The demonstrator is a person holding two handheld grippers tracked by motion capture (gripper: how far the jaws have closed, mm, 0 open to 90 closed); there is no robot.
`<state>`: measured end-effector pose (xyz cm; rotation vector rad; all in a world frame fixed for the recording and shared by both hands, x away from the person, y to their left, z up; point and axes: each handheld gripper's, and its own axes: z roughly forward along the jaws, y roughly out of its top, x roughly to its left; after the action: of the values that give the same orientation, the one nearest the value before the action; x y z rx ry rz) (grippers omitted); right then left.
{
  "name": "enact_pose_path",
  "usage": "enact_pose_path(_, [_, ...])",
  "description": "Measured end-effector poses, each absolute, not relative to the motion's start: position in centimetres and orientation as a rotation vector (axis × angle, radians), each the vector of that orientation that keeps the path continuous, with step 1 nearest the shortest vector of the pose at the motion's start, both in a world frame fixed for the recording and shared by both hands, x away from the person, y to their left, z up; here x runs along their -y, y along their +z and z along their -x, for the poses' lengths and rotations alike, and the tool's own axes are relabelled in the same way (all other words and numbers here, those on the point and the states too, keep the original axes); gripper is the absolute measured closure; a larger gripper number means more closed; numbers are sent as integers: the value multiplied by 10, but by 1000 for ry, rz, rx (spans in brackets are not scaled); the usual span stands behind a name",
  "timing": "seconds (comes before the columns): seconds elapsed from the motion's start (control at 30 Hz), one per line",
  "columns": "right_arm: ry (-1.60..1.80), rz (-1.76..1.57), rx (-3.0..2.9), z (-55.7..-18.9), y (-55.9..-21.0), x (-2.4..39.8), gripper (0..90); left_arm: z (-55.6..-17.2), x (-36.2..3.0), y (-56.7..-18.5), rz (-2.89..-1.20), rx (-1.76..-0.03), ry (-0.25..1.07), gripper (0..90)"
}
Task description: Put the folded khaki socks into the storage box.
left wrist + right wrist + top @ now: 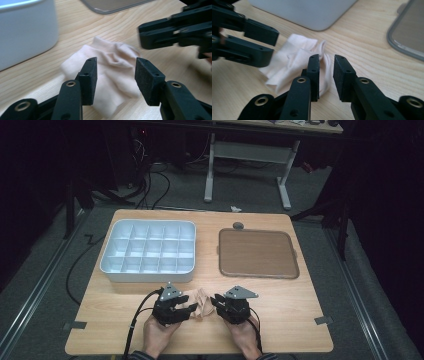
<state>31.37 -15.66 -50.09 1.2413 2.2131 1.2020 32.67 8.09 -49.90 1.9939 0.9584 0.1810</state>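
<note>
A pale pink sock (202,304) lies crumpled on the wooden table (280,310) near its front edge, between the two hand-held grippers. My left gripper (192,309) is just left of it and my right gripper (215,301) just right of it. In the left gripper view the jaws (116,65) stand wide apart over the sock (112,67), and the pads do not press on it. In the right gripper view the jaws (327,60) leave a narrow empty gap, with the sock (292,62) lying past the left jaw. Each gripper view also shows the other gripper across the sock.
A white box (147,276) with several compartments stands at the back left, close behind the sock. A brown tray (257,253) with a grey rim lies at the back right. Bare wood stretches along the right front. Beyond the table are floor cables and a desk frame (210,170).
</note>
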Motion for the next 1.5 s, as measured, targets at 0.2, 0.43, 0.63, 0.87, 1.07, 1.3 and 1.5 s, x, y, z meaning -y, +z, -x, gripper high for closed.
enact_pose_path(0.2, [1216,-1190,-2247,-311,-491,146,731,-328,-91,-506,-1995,-1042,220,510])
enact_pose_path(0.43, [1194,-1144,-2298,-313,-493,126,679,-331,-94,-515,-2000,-1095,216,483])
enact_pose_path(0.63, [1086,-1156,-2346,-321,-504,117,693,-333,-91,-521,-2013,-1107,212,477])
enact_pose_path(0.87, [1029,-1147,-2339,-321,-511,119,823,-333,-88,-524,-2039,-1103,237,476])
enact_pose_path(1.07, [1056,-1141,-2300,-317,-511,126,827,-330,-85,-528,-2061,-1094,284,488])
enact_pose_path(1.3, [1032,-1162,-2295,-316,-517,134,828,-328,-83,-529,-2069,-1089,309,489])
enact_pose_path(1.5, [1023,-1169,-2292,-316,-526,135,808,-329,-84,-529,-2062,-1084,302,479])
